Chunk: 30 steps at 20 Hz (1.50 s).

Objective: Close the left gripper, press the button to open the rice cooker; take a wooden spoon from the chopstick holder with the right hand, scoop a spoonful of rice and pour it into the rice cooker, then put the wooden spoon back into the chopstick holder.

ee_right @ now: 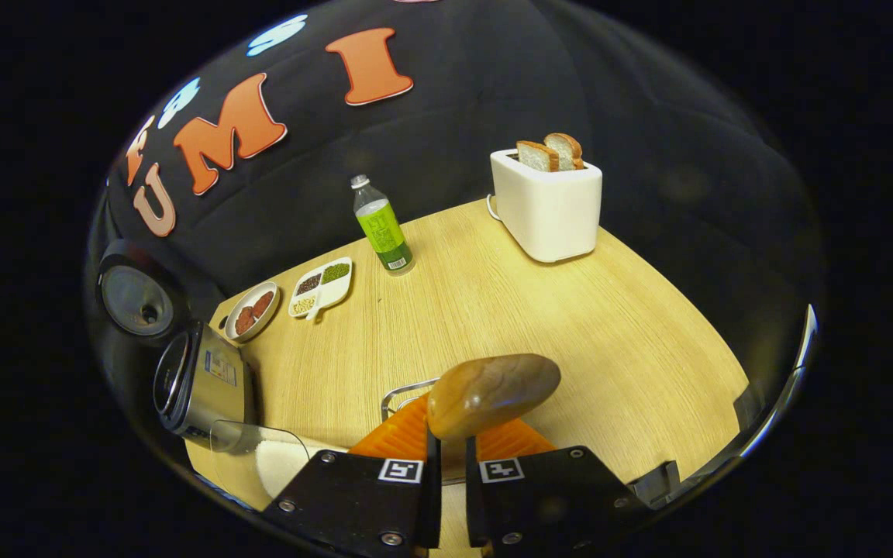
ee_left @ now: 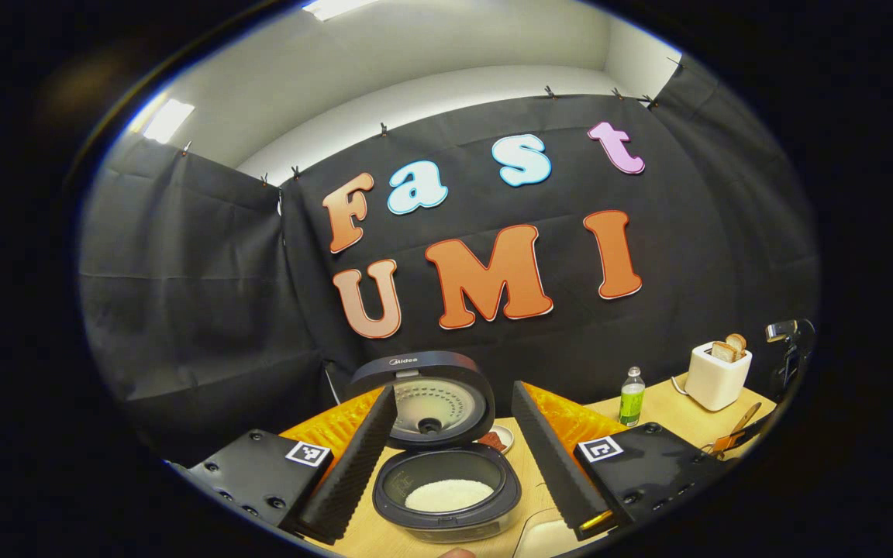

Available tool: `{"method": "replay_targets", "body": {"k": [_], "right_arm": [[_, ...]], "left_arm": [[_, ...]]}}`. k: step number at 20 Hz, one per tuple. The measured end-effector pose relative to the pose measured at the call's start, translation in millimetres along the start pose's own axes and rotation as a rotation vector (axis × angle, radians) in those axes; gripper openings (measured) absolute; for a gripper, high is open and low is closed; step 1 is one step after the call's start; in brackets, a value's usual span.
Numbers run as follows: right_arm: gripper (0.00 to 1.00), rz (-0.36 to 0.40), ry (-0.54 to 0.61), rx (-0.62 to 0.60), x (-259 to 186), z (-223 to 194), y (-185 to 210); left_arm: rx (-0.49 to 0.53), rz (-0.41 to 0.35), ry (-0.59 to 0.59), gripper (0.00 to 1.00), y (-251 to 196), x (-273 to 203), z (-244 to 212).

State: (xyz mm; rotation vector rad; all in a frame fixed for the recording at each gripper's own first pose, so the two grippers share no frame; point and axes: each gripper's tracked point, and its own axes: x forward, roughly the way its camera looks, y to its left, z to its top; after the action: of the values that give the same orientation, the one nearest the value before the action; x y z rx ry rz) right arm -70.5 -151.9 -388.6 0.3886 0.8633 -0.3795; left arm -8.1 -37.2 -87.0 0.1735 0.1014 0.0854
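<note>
The rice cooker [ee_left: 446, 496] stands open, its lid [ee_left: 431, 395] upright and white rice [ee_left: 446, 494] in the pot. My left gripper [ee_left: 454, 391] is open, one finger on each side of the cooker, and holds nothing. My right gripper [ee_right: 450, 453] is shut on the wooden spoon [ee_right: 493, 395], whose bowl sticks up just above the fingers. The metal rim of the chopstick holder [ee_right: 400, 391] shows just behind the spoon. The cooker [ee_right: 198, 380] lies to the left in the right gripper view, with a clear container of rice [ee_right: 272, 461] in front of it.
On the wooden table [ee_right: 570, 325] stand a white toaster [ee_right: 547, 205] with bread slices, a green bottle [ee_right: 382, 229], a divided dish of beans [ee_right: 321, 287] and a small round dish [ee_right: 251, 310]. The toaster [ee_left: 716, 376] and bottle [ee_left: 631, 397] are right of the cooker.
</note>
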Motion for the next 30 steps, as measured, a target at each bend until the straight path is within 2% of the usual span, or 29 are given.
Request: {"method": "replay_targets", "body": {"k": [2,3,4,8,9,10,12,19,22,27,29,30], "right_arm": [[0.12,0.0,-0.009,-0.012,-3,2,2],[0.08,-0.004,-0.019,-0.019,-5,4,3],[0.12,-0.012,-0.034,-0.023,-7,9,3],[0.12,-0.021,-0.078,-0.03,-26,26,9],[0.08,-0.02,-0.094,-0.027,-32,33,11],[0.12,-0.017,-0.112,-0.03,-39,39,13],[0.13,-0.012,-0.151,-0.04,-54,53,19],[0.12,0.061,-0.247,-0.053,-104,87,59],[0.12,0.128,-0.247,-0.048,-123,82,90],[0.12,0.223,-0.195,-0.102,-137,51,140],[0.12,0.242,-0.166,-0.133,-138,35,156],[0.12,0.243,-0.15,-0.148,-136,25,162]], "left_arm": [[-0.001,0.007,-0.001,0.94,9,0,-1],[-0.005,0.01,0.0,0.94,12,0,-2],[-0.008,0.013,0.001,0.94,16,-1,-3],[-0.023,0.018,0.006,0.94,28,0,-8],[-0.027,0.017,0.006,0.94,30,0,-8],[-0.029,0.017,0.004,0.94,33,0,-7],[-0.037,0.017,0.001,0.94,38,2,-8],[-0.072,0.027,-0.002,0.98,64,5,-12],[-0.082,0.035,0.005,1.0,76,5,-16],[-0.089,0.031,0.019,0.94,86,3,-26],[-0.091,0.027,0.022,1.0,90,3,-27],[-0.092,0.027,0.026,1.0,92,3,-29]]}}
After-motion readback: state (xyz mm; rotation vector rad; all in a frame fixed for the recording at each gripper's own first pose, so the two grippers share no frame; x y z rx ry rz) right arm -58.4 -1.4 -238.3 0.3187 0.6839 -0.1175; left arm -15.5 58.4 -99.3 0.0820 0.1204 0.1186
